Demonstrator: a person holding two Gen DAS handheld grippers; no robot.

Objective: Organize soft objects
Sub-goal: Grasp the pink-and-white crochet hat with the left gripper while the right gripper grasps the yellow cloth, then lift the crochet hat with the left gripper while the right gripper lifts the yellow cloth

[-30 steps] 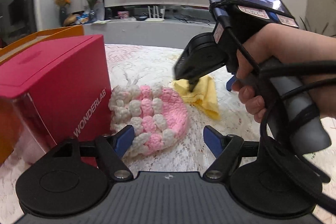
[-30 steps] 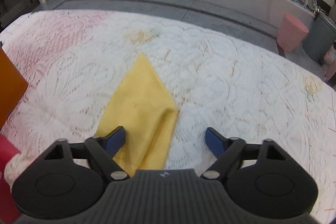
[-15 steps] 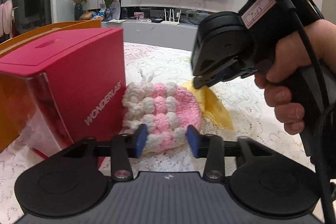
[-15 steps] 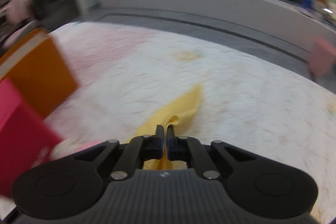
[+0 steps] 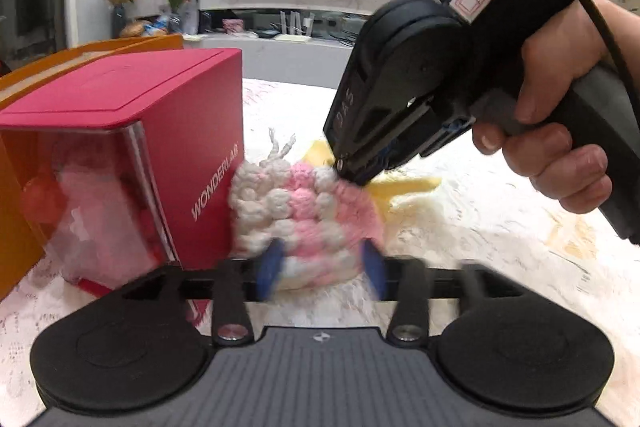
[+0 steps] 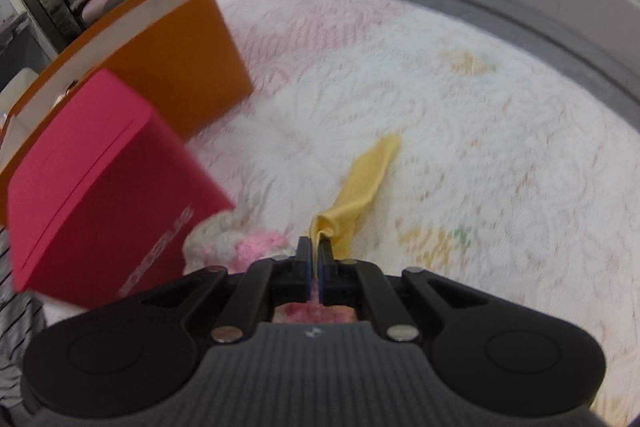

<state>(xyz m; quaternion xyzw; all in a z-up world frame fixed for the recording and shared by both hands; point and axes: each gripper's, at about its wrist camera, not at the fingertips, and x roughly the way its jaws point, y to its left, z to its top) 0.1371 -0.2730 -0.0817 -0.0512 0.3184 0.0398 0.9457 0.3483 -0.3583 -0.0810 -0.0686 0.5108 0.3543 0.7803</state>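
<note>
On lace tablecloth (image 6: 460, 131): yellow cloth (image 6: 362, 183) pinched by right gripper (image 6: 315, 269), crochet piece (image 5: 304, 211) between left gripper (image 5: 320, 269) pads.

Yellow cloth's near end is bunched up & clamped tight in the right gripper, jaws fully closed on it; rest trails away across the tablecloth. Pink/white crochet piece sits just beside the cloth, touching the red box (image 5: 120, 131) marked WONDERLAB. Left gripper's jaws have just been opening; blue pads (image 5: 270, 265) blurred, standing either side of the crochet piece's near edge, not squeezing it. Person's right hand (image 5: 560, 115) grips the right gripper's handle, its tip down over crochet piece's far edge. Orange box (image 6: 168, 55), open-topped, stands behind red box.
</note>
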